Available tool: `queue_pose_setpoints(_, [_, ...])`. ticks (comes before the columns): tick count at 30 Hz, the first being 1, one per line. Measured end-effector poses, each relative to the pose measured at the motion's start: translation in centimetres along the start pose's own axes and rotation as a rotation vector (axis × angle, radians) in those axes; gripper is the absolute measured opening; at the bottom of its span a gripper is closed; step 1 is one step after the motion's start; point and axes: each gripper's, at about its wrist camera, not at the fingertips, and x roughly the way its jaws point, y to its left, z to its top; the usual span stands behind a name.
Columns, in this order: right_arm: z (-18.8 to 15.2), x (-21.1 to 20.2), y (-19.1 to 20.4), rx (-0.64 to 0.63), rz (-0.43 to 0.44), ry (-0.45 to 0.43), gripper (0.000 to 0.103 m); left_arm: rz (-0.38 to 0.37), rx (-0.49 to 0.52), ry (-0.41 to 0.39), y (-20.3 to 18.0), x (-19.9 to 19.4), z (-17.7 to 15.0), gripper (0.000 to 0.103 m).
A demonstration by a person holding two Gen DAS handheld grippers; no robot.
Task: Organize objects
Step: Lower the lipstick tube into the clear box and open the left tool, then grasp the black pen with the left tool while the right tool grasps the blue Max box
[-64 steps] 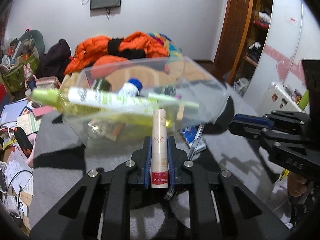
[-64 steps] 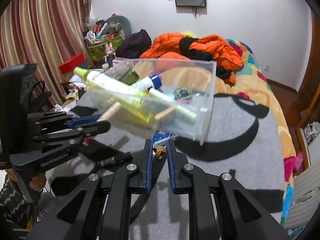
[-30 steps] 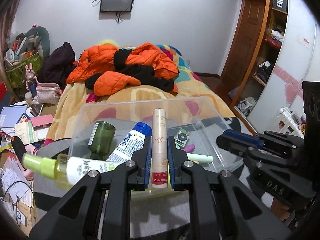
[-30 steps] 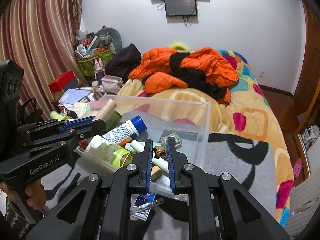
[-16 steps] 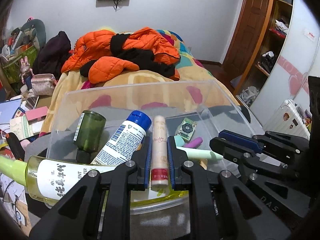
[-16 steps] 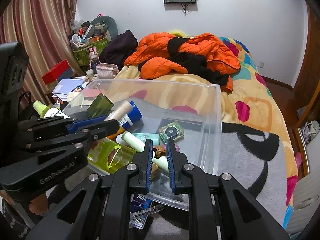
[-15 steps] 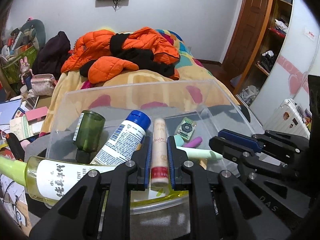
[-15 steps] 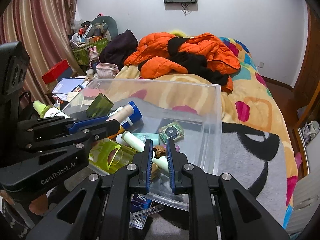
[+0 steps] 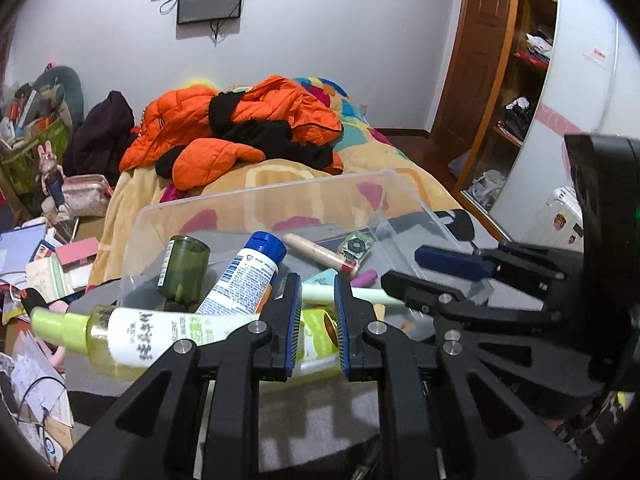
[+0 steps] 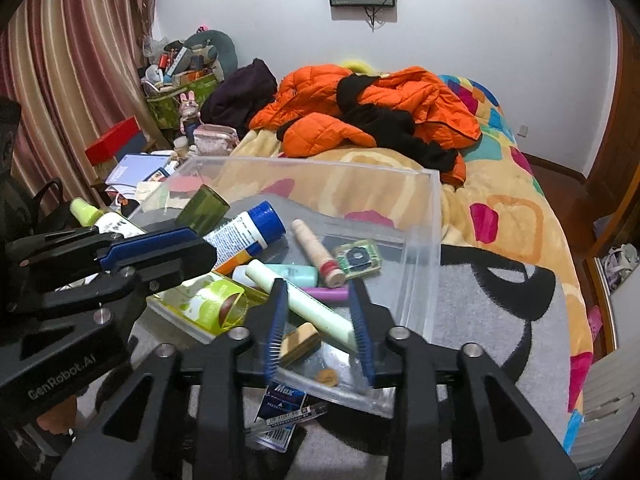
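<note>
- Our left gripper (image 9: 316, 312) is spread, holding nothing.
- Our right gripper (image 10: 318, 330) has just been opening (nothing pinched).
- The beige tube (image 10: 317, 253) lies in the clear bin (image 10: 434, 240), at twelve o'clock from our right gripper.

The left gripper (image 9: 316, 312) is open and empty over the clear box (image 9: 256, 200). The beige tube (image 9: 316, 252) lies inside.

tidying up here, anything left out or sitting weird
Yes: a blue "Max" packet lies on the grey blanket, partly under the clear plastic bin, not in it. The yellow-green spray bottle pokes past the bin's wall.
</note>
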Motion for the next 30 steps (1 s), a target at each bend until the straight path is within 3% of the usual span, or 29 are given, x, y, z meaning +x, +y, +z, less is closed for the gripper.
queue_pose_setpoints(12, [-2.3,-4.5,0.0,-0.037,-0.033,-0.064,0.037,-0.031,0.018,0.013,-0.3,-2.5,-3.2,0.018])
queue_pose_setpoints(17, [-3.7,-5.6,-0.2,-0.040,-0.031,-0.061,0.038,-0.050,0.039,0.067,-1.0,-2.0,-5.5,0.032])
queue_pose_setpoints(30, [-6.8,-5.3,-0.8,-0.017,-0.045,0.007,0.045,-0.127,0.136,0.223,-4.6,1.8,-9.6,0.031])
